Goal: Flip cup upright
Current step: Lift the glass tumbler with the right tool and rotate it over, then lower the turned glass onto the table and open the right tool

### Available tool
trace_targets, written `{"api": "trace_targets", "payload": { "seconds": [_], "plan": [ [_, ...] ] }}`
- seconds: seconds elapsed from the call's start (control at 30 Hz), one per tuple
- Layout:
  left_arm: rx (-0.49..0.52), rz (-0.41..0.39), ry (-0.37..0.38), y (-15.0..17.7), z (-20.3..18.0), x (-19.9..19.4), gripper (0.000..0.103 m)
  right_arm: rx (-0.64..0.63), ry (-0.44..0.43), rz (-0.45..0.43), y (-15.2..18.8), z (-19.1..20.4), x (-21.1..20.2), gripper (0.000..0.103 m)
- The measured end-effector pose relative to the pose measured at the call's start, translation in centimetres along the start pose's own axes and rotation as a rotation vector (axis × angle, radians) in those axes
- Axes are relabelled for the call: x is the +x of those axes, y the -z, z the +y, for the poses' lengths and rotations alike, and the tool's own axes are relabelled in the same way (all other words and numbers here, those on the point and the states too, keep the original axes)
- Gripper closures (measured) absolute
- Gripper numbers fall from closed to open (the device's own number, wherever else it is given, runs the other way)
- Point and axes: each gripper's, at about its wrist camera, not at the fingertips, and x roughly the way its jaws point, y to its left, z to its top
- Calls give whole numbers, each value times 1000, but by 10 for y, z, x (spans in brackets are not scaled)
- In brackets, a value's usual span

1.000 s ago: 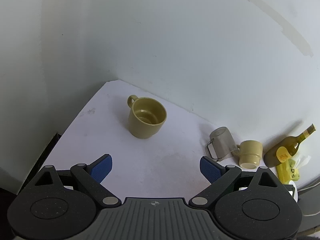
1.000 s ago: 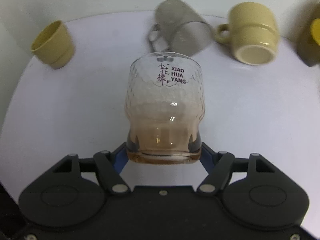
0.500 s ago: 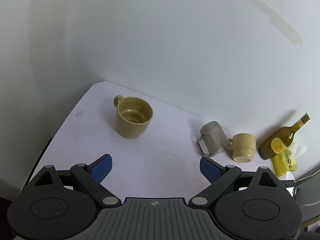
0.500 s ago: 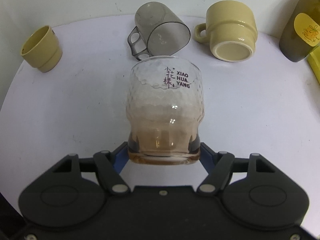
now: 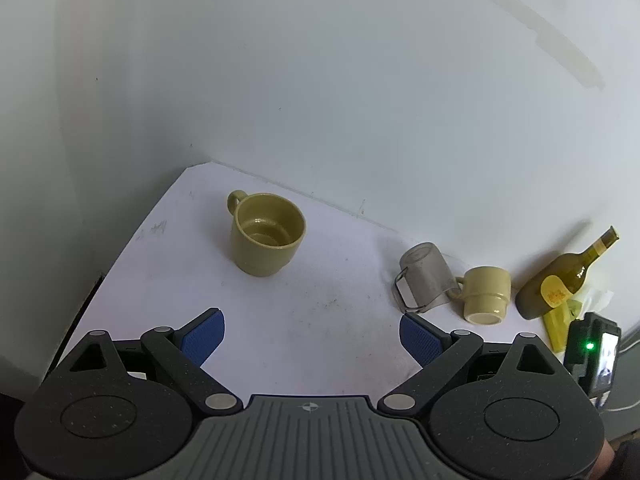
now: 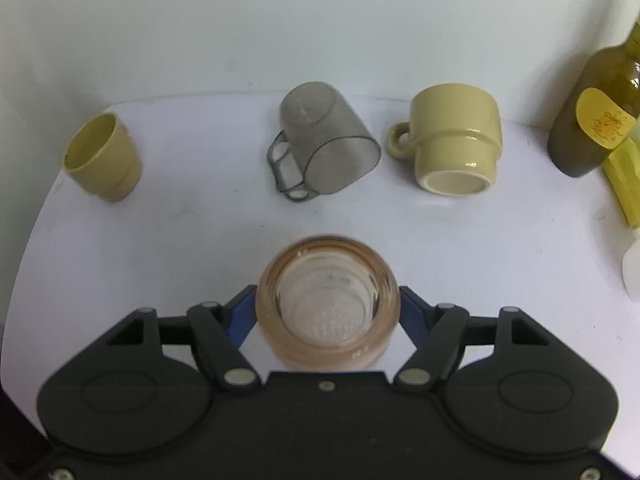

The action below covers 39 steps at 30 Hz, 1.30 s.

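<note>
Glass [image 6: 328, 316] now swung base-toward-camera, pinched in right hand-held gripper [image 6: 327, 314]: flip under way. Left hand-held gripper [image 5: 312, 334] wide apart, empty.

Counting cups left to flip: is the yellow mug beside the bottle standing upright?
No, the yellow mug rests rim-down with its base facing up.

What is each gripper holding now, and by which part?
The right gripper clamps the amber-tinted clear glass tumbler by its thick base end. The left gripper is open, holding nothing.
</note>
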Motion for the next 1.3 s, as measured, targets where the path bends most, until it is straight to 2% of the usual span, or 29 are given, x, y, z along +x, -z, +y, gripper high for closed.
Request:
{"api": "trace_targets", "payload": {
  "seconds": [0.33, 0.4, 0.47, 0.53, 0.57, 0.67, 0.87, 1.0, 1.07, 1.17, 1.23, 1.27, 1.3],
  "plan": [
    [-8, 1, -8, 1, 5, -2, 9, -7, 9, 1, 5, 5, 0, 32],
    [-5, 1, -9, 2, 5, -1, 8, -44, 19, -53, 9, 7, -10, 29],
    [-8, 4, -10, 2, 6, 0, 8, -64, 22, -75, 10, 9, -18, 22],
    [-10, 8, -9, 2, 5, 0, 8, -76, 3, -80, 14, 9, -27, 22],
    [-9, 8, -9, 2, 5, 0, 8, -67, -3, -72, 15, 7, -28, 23],
    [5, 14, 1, 2, 1, 1, 8, -52, 3, -48, 16, 5, -25, 35],
    [21, 24, 8, 5, -4, 3, 9, -73, 19, -61, 8, 8, -17, 36],
    [20, 53, -1, 6, -11, 5, 8, -60, 20, -50, -15, 7, -6, 35],
    [16, 67, -15, 7, -15, 6, 5, -50, 20, -38, -19, 6, -9, 37],
    [33, 85, -45, 8, -21, 8, 1, -35, 18, -69, -17, 4, -23, 39],
    [55, 95, -54, 10, -27, 9, 0, -21, -1, -74, -15, -1, -43, 37],
    [74, 99, -67, 11, -33, 10, 0, -21, -3, -73, -15, -1, -44, 32],
    [86, 103, -80, 12, -38, 12, 0, -15, -8, -73, -14, -4, -52, 21]
  ]
}}
